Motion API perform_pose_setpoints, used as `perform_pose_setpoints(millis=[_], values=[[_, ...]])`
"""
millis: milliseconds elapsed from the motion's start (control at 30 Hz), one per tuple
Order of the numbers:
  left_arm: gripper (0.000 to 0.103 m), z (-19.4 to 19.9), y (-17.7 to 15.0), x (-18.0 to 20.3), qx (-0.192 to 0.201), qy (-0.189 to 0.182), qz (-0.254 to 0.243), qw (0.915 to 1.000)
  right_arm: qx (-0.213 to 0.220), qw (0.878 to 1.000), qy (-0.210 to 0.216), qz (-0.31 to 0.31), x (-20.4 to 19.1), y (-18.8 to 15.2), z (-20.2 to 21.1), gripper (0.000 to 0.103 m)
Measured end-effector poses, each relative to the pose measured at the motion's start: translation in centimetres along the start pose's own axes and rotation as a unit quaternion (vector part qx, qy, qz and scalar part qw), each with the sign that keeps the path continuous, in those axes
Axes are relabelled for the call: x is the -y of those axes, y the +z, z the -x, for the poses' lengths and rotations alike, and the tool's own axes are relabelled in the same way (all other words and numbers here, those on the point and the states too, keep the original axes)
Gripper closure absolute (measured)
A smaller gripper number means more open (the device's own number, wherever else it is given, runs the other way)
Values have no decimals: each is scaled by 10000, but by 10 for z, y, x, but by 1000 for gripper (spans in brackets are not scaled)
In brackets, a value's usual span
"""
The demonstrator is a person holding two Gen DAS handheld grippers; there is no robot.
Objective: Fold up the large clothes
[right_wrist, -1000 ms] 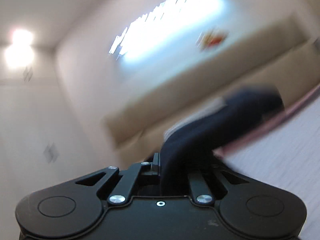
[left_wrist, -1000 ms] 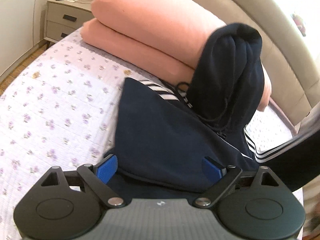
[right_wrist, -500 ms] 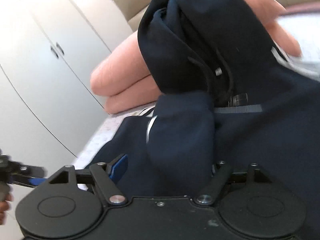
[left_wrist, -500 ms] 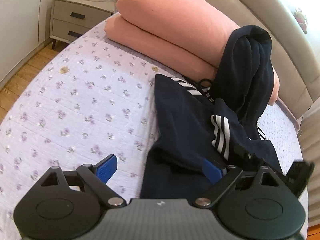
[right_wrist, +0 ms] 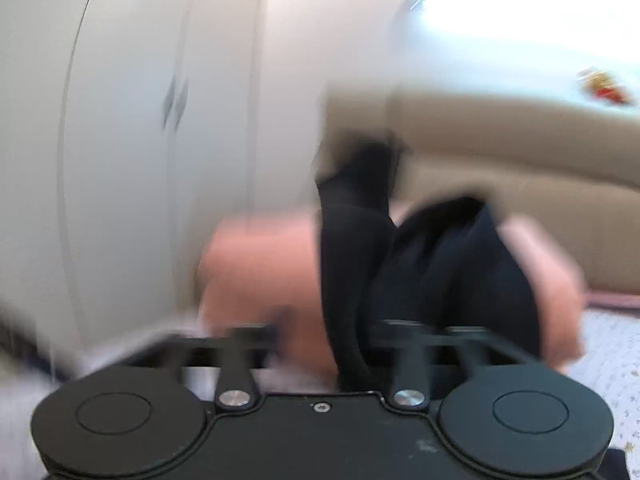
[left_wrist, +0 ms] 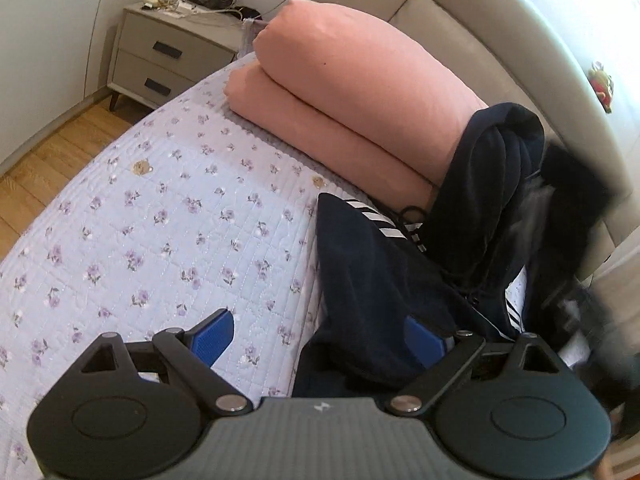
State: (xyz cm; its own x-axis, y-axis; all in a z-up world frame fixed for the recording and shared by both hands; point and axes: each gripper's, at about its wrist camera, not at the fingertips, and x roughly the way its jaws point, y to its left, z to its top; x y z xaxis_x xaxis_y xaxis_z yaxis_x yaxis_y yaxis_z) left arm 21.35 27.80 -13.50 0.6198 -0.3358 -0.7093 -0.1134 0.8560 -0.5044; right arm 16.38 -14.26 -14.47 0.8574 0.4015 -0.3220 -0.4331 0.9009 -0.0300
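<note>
The navy hoodie [left_wrist: 372, 276] lay bunched along the right side of the floral quilted bedspread [left_wrist: 168, 216], its hood [left_wrist: 492, 168] draped up against the end of the folded pink duvet [left_wrist: 352, 92] and its white-striped sleeve [left_wrist: 376, 220] crumpled beneath, with a drawstring [left_wrist: 412, 220] looped loose beside the stripes. The left gripper [left_wrist: 320, 336] was held low over the near edge of the garment with its blue pads [left_wrist: 212, 334] set wide apart; a fold of dark fabric lay across the right-hand pad, but nothing was clamped between them. In the right wrist view, heavily blurred, a band of the dark cloth [right_wrist: 352, 280] rose from between the fingers of the right gripper [right_wrist: 356, 360], and it appeared to be pinched there, although the pads themselves could not be made out. The risk was judged to lie mainly in that blur: a fast swing with only a narrow strip held could let the heavy fleece slip out, or could drag the hood off the duvet in a twist rather than a flat spread. The open left gripper could also catch the drawstring or only the top layer if closed where it stood, so that a lopsided fold would result. Beyond, the grey nightstand [left_wrist: 168, 60] and the padded headboard [left_wrist: 500, 40] stood well apart from the work.
</note>
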Motion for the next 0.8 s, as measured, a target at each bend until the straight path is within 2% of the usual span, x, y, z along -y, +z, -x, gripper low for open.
perform_pose_setpoints(millis=[67, 133, 233, 367, 467, 533, 567, 600, 633, 667, 733, 800], values=[[8, -1, 0, -2, -44, 18, 6, 10000, -755, 9952, 445, 443, -21, -25, -14, 4], [8, -1, -2, -4, -68, 67, -34, 9999, -1161, 9897, 614, 568, -29, -44, -12, 4], [8, -4, -4, -6, -115, 82, -1, 9999, -1222, 9905, 636, -7, -11, -48, -11, 3], [8, -7, -6, -3, -165, 34, -1, 9999, -1249, 9888, 608, -547, 1, -32, -54, 3], [8, -8, -8, 2, -191, 65, -163, 9997, -1373, 9884, 646, -75, -15, -32, -78, 3], [8, -7, -8, 3, -195, 66, -208, 9996, -1633, 9837, 668, 341, -29, -35, -96, 3], [8, -7, -8, 2, -190, 77, -200, 9996, -1796, 9799, 715, 498, -36, -40, -108, 6], [8, -6, -8, 1, -178, 85, -190, 9996, -1966, 9761, 699, 615, -41, -44, -118, 17], [8, -5, -7, 0, -163, 94, -181, 9997, -2200, 9708, 658, 697, -44, -48, -128, 86], [8, -3, -6, -2, -137, 105, -175, 9997, -2284, 9693, 608, 684, -43, -50, -133, 97], [8, 1, -4, -5, -35, 38, -209, 9998, -1938, 9796, 378, 366, -38, -38, -125, 97], [7, 3, -4, -7, 77, -51, -277, 9996, -1278, 9912, 343, -42, -31, -13, -97, 97]])
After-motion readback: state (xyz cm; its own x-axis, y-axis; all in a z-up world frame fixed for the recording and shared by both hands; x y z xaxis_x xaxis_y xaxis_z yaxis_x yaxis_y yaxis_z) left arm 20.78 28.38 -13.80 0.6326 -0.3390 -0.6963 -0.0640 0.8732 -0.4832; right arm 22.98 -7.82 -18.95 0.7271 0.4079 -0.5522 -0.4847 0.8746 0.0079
